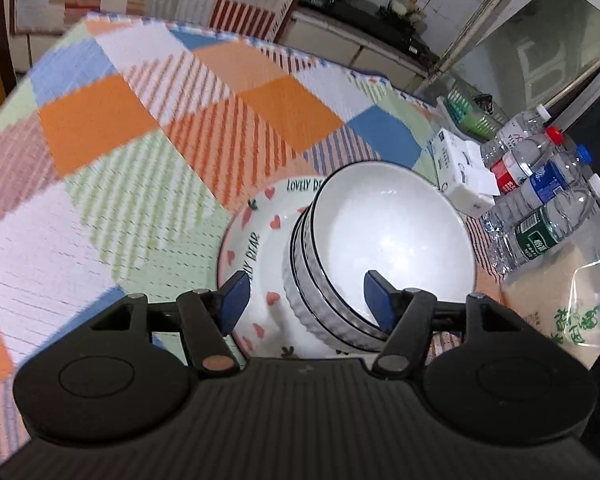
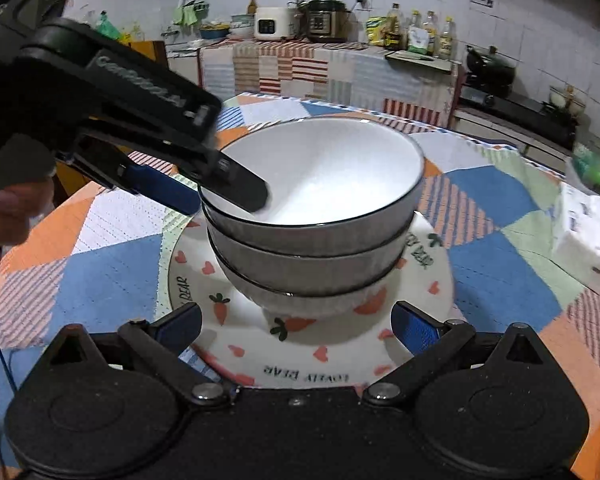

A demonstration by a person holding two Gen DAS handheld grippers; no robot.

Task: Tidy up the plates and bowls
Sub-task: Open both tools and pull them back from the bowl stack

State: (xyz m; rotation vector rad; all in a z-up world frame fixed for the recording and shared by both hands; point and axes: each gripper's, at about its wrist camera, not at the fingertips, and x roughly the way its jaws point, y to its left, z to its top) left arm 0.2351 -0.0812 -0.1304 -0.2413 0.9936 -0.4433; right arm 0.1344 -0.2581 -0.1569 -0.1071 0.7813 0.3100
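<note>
Three nested bowls point(image 1: 392, 232) point(image 2: 320, 176), ribbed grey outside and white inside with dark rims, stand on a white plate point(image 1: 260, 216) point(image 2: 300, 368) printed with hearts, carrots and "LOVELY BEAR". My left gripper point(image 1: 308, 300) point(image 2: 224, 200) is open and straddles the top bowl's rim. One finger is inside the bowl, the other outside over the plate, and neither pad presses on the rim. My right gripper point(image 2: 296, 326) is open just above the plate's near edge, with nothing gripped.
The round table wears a patchwork cloth point(image 1: 140, 160). Several water bottles point(image 1: 540, 200), a tissue pack point(image 1: 460, 176) point(image 2: 584, 236) and a plastic bag point(image 1: 560, 304) crowd one side. A hand point(image 2: 4, 216) holds the left gripper. A counter with cookers point(image 2: 300, 24) runs behind.
</note>
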